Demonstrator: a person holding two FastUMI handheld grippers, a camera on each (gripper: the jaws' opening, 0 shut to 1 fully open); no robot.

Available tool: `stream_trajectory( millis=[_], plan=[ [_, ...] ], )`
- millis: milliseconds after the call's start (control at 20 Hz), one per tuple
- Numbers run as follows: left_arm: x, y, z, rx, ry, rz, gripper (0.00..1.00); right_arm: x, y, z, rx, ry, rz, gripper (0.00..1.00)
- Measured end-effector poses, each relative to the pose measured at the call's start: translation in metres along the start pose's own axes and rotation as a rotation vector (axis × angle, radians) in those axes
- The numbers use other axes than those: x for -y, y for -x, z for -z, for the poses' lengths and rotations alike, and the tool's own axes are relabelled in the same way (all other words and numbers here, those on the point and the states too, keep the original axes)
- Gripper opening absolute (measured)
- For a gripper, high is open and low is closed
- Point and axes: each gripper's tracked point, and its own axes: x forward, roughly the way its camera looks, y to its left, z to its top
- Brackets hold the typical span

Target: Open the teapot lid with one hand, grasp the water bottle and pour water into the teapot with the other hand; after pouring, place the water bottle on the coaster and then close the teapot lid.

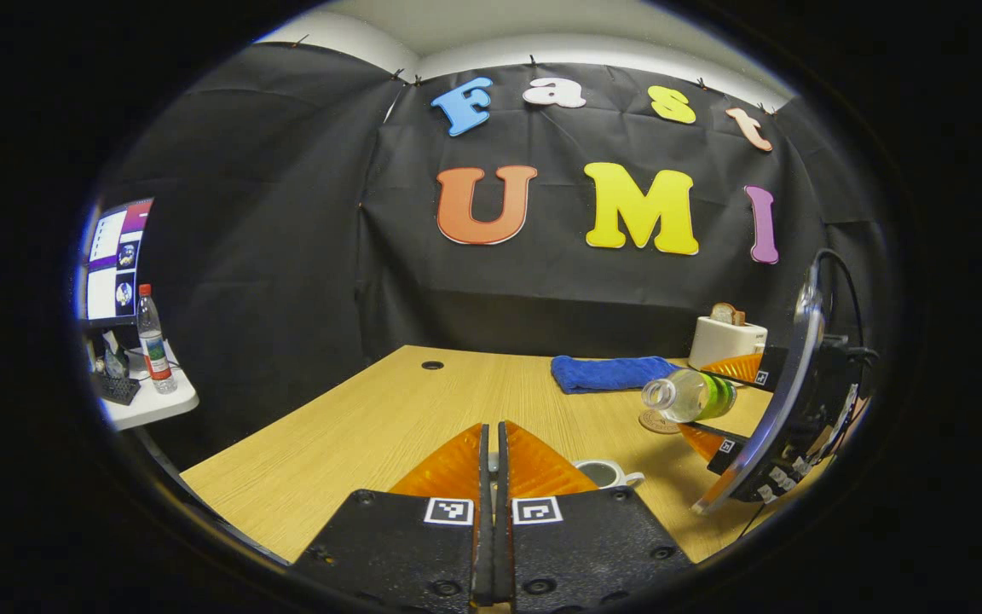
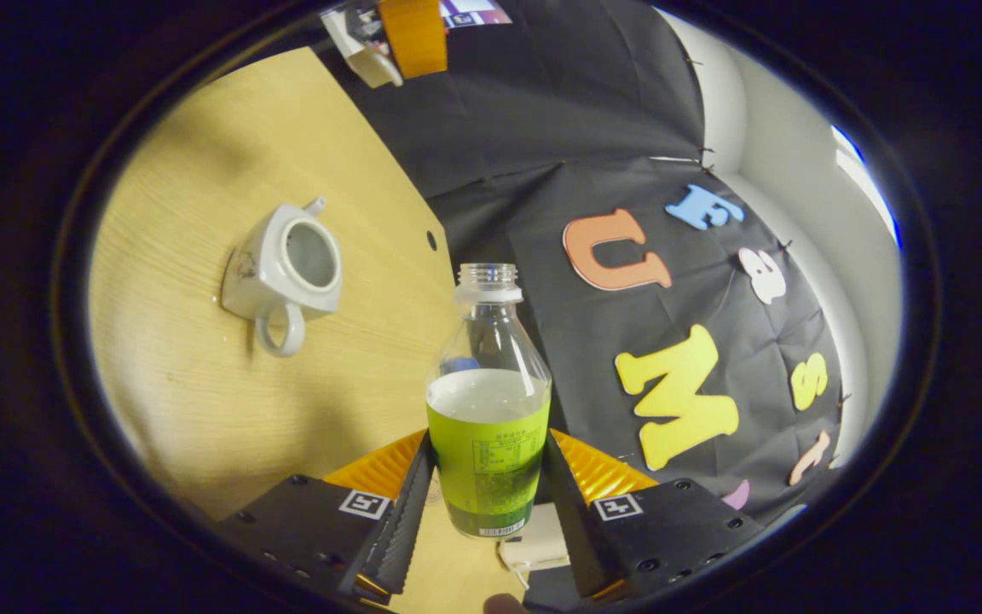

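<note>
A: Where does the pour stand?

B: The right gripper (image 2: 487,477) has both fingers clamped on the labelled lower body of the water bottle (image 2: 488,401), which is uncapped and tipped over on its side, mouth toward the teapot (image 2: 285,271). The teapot sits open on the wooden table (image 2: 201,401), handle toward the near edge. The mouth does not look to be over the opening yet.

A: And the lid?

B: The left gripper (image 1: 491,465) has its fingers pressed nearly together; something pale shows in the slit between them, but I cannot tell whether it is the lid.

A: How should the pour go?

B: I would bring the bottle's mouth right above the teapot's opening before tilting further, then tip slowly, since the opening is narrow and a rush of water could spill on the table. The grip sits low on the bottle, so the neck may swing; steady wrist.

A: Anything in the way?

B: The coaster (image 1: 660,421) lies on the table just below the bottle, free for later. A blue towel (image 1: 610,373) and a white toaster (image 1: 725,341) stand at the far right, well apart from the teapot. A side shelf (image 1: 150,402) on the left holds another bottle (image 1: 153,339).
</note>
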Motion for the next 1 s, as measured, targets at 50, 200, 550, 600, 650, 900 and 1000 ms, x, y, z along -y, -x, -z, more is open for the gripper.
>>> stream_trajectory(
  millis=[50, 200, 550, 600, 650, 900, 1000],
  plan=[
    [-0.002, 0.001, 0.001, -0.001, -0.002, -0.004, 0.03, -0.003, 0.001, -0.001, 0.005, 0.041, -0.001, 0.72],
    [-0.005, 0.001, 0.001, -0.002, 0.000, -0.009, 0.02, -0.009, -0.007, -0.004, 0.016, 0.156, -0.011, 0.71],
    [-0.010, 0.002, 0.001, -0.003, -0.006, -0.017, 0.03, -0.013, -0.004, -0.018, 0.050, 0.337, -0.001, 0.71],
    [-0.011, 0.003, 0.001, -0.003, -0.007, -0.019, 0.03, -0.013, -0.003, -0.020, 0.055, 0.369, -0.004, 0.71],
    [-0.011, 0.002, 0.002, -0.003, -0.007, -0.020, 0.03, -0.012, -0.002, -0.022, 0.061, 0.400, -0.002, 0.71],
    [-0.015, 0.002, 0.004, -0.008, 0.001, -0.024, 0.03, -0.013, -0.004, -0.024, 0.065, 0.499, -0.001, 0.71],
    [-0.015, 0.002, 0.004, -0.011, 0.003, -0.025, 0.03, -0.011, -0.003, -0.027, 0.073, 0.543, 0.011, 0.71]
  ],
)
